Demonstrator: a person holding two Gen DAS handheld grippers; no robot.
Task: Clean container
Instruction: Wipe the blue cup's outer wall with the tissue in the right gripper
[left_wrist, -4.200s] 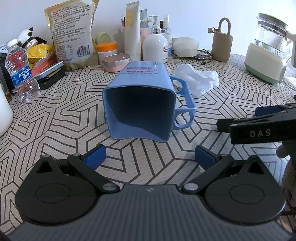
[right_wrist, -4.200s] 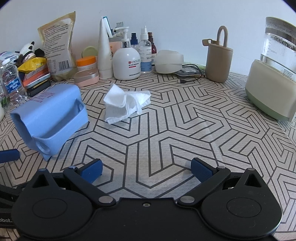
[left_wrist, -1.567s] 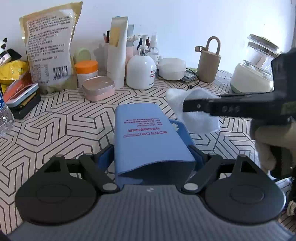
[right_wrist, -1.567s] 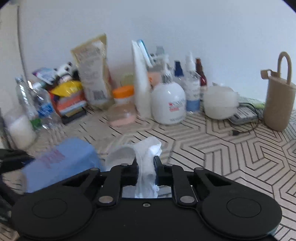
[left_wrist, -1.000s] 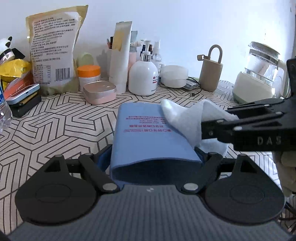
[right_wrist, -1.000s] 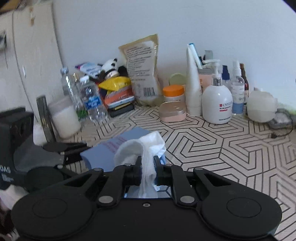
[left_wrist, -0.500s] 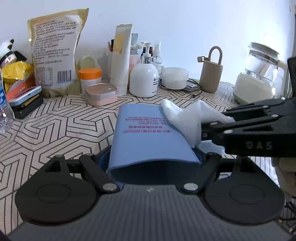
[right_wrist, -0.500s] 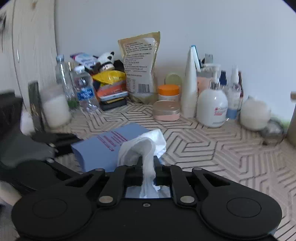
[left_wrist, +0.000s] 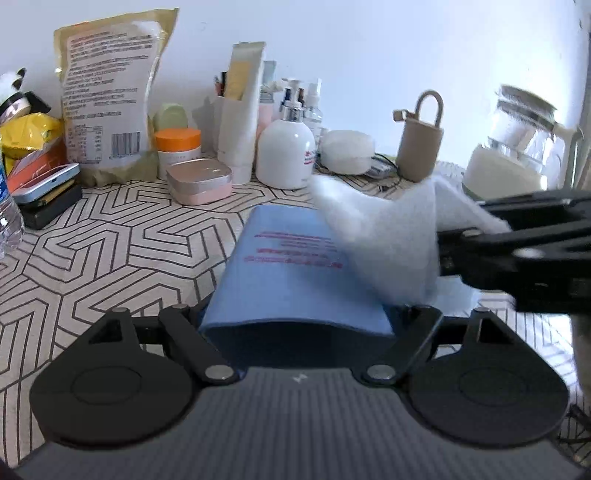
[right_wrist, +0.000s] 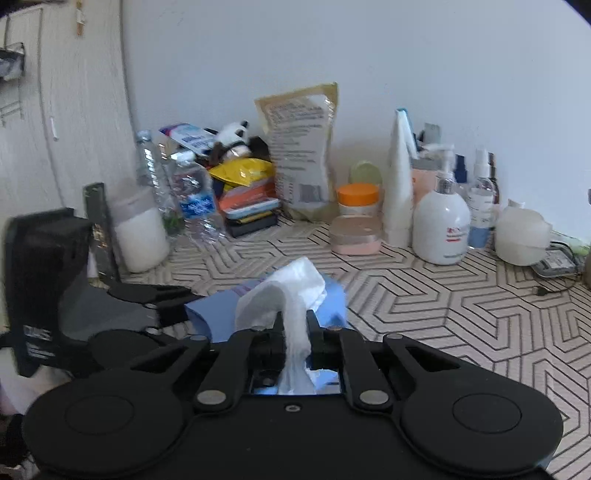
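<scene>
The left claw (left_wrist: 295, 325) is clamped across the blue container (left_wrist: 291, 273), which lies on its side low at 6 o'clock in the left wrist view, its mouth toward the camera; this grip likely steadies it for wiping. To its right, at about 3 o'clock, the right claw (right_wrist: 297, 336) is pinched tight on a white tissue (left_wrist: 380, 236) that drapes over the container's upper side and touches it. The patterned table (left_wrist: 110, 243) lies open toward 9 o'clock, while the bottles (left_wrist: 286, 151) crowd the back edge at 12, so strokes should stay short of them.
</scene>
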